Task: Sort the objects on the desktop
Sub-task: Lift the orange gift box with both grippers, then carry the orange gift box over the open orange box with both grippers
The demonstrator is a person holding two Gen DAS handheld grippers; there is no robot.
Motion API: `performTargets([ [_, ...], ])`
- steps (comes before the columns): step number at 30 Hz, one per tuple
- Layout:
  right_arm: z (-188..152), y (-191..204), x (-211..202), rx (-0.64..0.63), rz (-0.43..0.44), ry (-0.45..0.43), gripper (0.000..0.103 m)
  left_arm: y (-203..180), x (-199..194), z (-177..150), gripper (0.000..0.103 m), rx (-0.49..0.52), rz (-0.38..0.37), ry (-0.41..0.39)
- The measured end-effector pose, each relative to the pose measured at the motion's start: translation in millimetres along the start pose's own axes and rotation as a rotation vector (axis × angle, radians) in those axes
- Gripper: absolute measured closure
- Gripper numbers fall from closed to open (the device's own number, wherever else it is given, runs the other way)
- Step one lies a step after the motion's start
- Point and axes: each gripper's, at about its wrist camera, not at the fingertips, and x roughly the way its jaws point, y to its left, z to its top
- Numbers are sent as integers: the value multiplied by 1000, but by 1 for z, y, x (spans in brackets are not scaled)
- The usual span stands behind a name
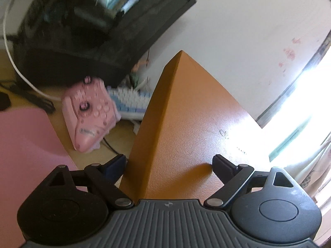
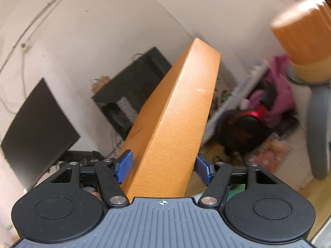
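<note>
An orange box (image 1: 186, 119) with a pebbled surface fills the middle of both views; it also shows in the right wrist view (image 2: 178, 124). My left gripper (image 1: 168, 169) has its jaws wide around one end of the box. My right gripper (image 2: 163, 169) is shut on the other end, its blue pads (image 2: 124, 168) pressed against the sides. The box is held up off the desk and tilted. A pink game controller (image 1: 89, 113) lies on the desk to the left, beside a white and blue keyboard (image 1: 130, 101).
A black computer case (image 1: 93, 26) stands behind the controller. A pink mat (image 1: 26, 144) covers the desk's left. In the right wrist view are a black monitor (image 2: 39, 128), black-and-red headphones (image 2: 244, 132), a pink cloth (image 2: 277, 86) and an orange-backed chair (image 2: 304, 41).
</note>
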Motion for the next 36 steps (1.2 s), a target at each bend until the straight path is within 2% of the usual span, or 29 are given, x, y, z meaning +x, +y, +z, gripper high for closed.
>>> performTargets([
  [7, 12, 51, 9, -47, 124, 21, 35, -32, -65, 8, 13, 21, 60, -141],
  [19, 18, 155, 31, -145, 360, 75, 34, -78, -217, -6, 14, 72, 204, -387],
  [24, 6, 202, 39, -175, 460, 121, 34, -91, -284, -30, 14, 78, 269, -482],
  [28, -10, 237, 45, -189, 540, 165, 34, -100, -339, -57, 15, 75, 332, -530],
  [36, -70, 305, 77, -194, 692, 310, 34, -98, -440, -121, 15, 7, 480, -627],
])
